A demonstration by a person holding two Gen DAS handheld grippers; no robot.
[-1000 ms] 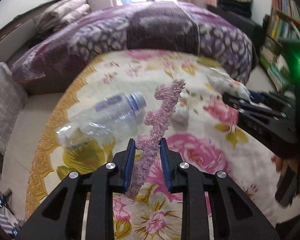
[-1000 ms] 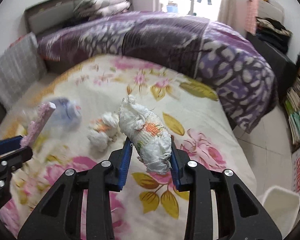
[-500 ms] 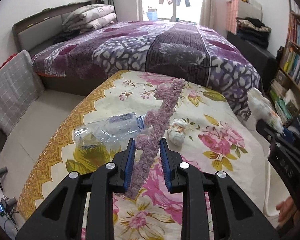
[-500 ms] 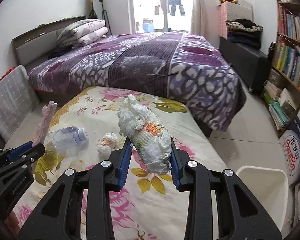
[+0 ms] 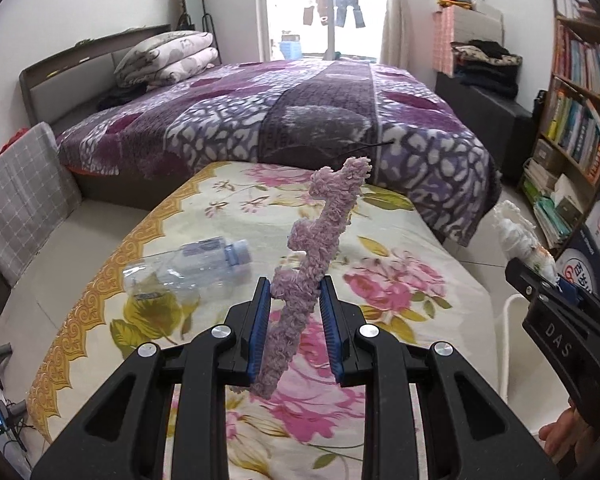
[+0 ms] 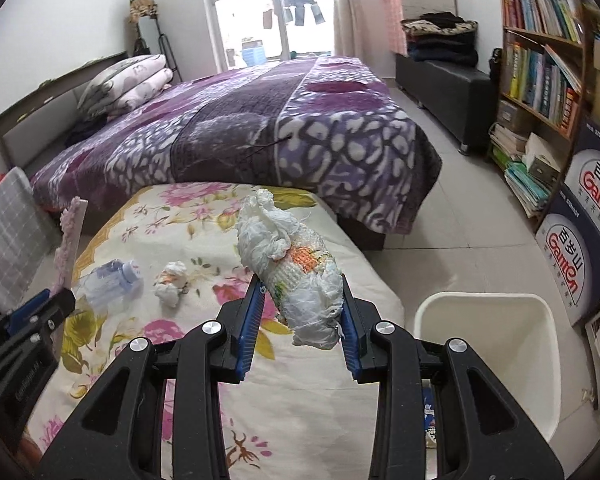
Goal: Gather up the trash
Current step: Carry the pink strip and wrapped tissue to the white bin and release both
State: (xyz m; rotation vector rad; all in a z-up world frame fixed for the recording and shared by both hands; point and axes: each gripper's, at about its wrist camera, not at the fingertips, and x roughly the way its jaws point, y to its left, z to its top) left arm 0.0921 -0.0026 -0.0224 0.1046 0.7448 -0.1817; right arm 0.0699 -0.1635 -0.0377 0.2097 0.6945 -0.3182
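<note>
Two items lifted | left hand-held gripper (image 5: 294, 322) clamps pink fuzzy strip (image 5: 320, 256), right hand-held gripper (image 6: 300, 322) clamps plastic wad (image 6: 296, 272) | I've swung both toward white bin (image 6: 488, 360); bottle (image 6: 110, 282), paper ball (image 6: 171, 282) remain left of it.

pink fuzzy strip (image 5: 316, 264): held upright | white wad (image 6: 296, 276): held | bottle (image 5: 188, 270): lying flat

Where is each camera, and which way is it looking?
Left wrist: sits behind the left gripper, looking forward over the table toward the bed; its fingers clamp a pink strip; the right gripper and a bit of hand show.
Right wrist: sits behind the right gripper, facing the table, bed and bin; it clamps a white wad; the left gripper shows.
Shared: table, bed, bottle, both grippers.
</note>
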